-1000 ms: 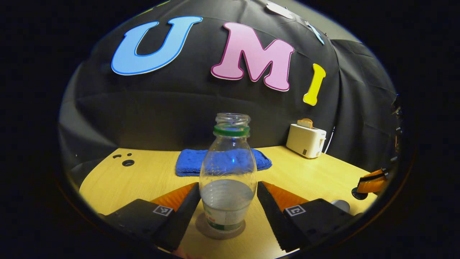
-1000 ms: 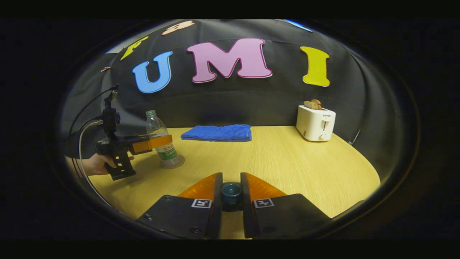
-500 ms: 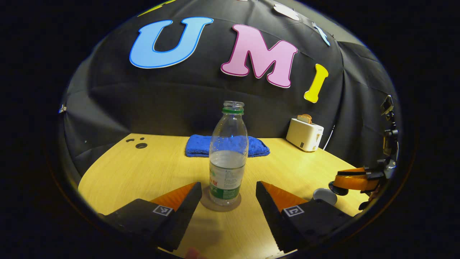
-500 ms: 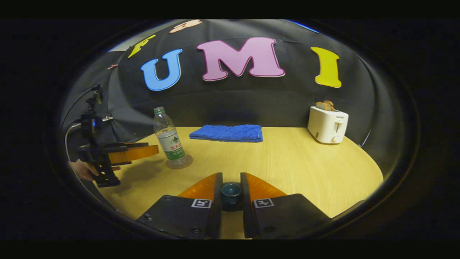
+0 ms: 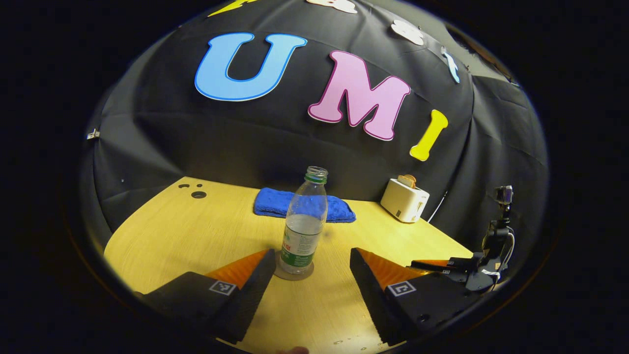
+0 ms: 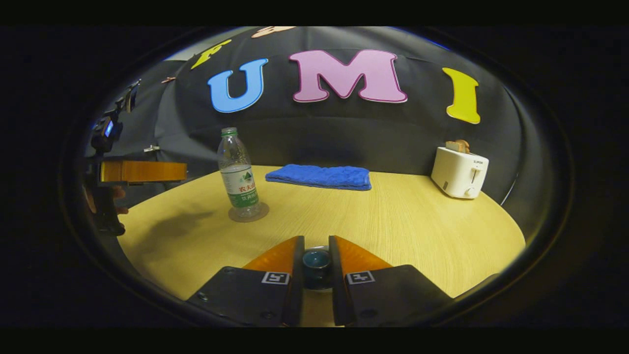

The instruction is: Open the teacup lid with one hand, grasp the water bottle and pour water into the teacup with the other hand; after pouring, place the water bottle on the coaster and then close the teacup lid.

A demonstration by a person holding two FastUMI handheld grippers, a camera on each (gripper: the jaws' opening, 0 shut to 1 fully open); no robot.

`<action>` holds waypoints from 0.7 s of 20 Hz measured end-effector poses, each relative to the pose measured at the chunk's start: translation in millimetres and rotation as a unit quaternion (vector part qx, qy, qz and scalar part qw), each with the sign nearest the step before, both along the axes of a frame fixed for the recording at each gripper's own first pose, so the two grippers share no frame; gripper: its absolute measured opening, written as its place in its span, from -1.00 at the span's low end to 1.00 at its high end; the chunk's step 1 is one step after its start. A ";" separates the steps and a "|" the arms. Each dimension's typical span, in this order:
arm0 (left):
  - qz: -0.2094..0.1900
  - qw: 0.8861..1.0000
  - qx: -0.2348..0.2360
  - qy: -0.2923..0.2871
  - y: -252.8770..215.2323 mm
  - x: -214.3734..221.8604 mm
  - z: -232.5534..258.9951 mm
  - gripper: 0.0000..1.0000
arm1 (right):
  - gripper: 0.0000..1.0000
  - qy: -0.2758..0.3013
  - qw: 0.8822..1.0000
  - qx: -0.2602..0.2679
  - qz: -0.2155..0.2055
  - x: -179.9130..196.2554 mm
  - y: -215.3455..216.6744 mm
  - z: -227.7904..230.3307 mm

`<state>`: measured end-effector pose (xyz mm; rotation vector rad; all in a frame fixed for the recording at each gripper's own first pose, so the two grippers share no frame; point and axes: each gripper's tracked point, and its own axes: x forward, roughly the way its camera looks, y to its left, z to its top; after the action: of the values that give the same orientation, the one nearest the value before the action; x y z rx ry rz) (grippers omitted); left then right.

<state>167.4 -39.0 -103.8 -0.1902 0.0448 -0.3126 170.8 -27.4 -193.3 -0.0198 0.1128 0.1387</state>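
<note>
The left gripper (image 5: 310, 275) has pulled back from the water bottle (image 5: 303, 227), and its fingers now stand wide apart with nothing between them. The wooden table (image 6: 403, 231) carries a blue towel (image 6: 320, 176) and a toaster (image 6: 459, 171) at the back. The bottle stands upright on its coaster (image 6: 248, 213), long axis vertical, uncapped mouth pointing up, about a third full. It looks light, thin-walled and easily squashed, so the labelled lower body seems the steadiest place to take it. The right gripper (image 6: 317, 268) is clamped on the teacup lid (image 6: 317, 259) by its small dark knob, low over the table; that piece looks hard, slippery and breakable.
</note>
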 end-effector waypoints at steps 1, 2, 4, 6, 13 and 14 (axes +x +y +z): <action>0.000 1.000 0.002 0.001 -0.4 1.2 -1.9 0.91 | -0.45 -0.003 1.000 -0.004 -0.002 0.6 -1.4 -0.5; -0.001 1.000 0.002 0.002 -1.0 1.0 -2.5 0.92 | -0.45 -0.004 1.000 -0.007 -0.003 0.6 -3.4 -2.0; -0.004 1.000 0.001 0.004 -4.1 -1.6 -4.9 0.92 | -0.44 -0.001 1.000 -0.012 -0.006 3.4 -6.1 -5.6; -0.007 1.000 0.002 0.010 -6.7 -4.2 -9.8 0.92 | -0.39 -0.006 1.000 -0.013 -0.006 4.6 -7.1 -5.2; -0.004 1.000 0.002 0.016 -11.8 -4.9 -12.4 0.92 | -0.22 -0.006 1.000 -0.011 0.000 2.2 -4.7 -8.1; 0.002 1.000 0.005 0.015 -10.6 -6.0 -11.0 0.92 | -0.08 -0.008 1.000 -0.007 0.002 0.6 -4.1 -5.9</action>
<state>161.3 -49.6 -114.7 -0.1855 0.0750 -0.3061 171.4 -31.5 -199.2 -0.0347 0.0985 0.1410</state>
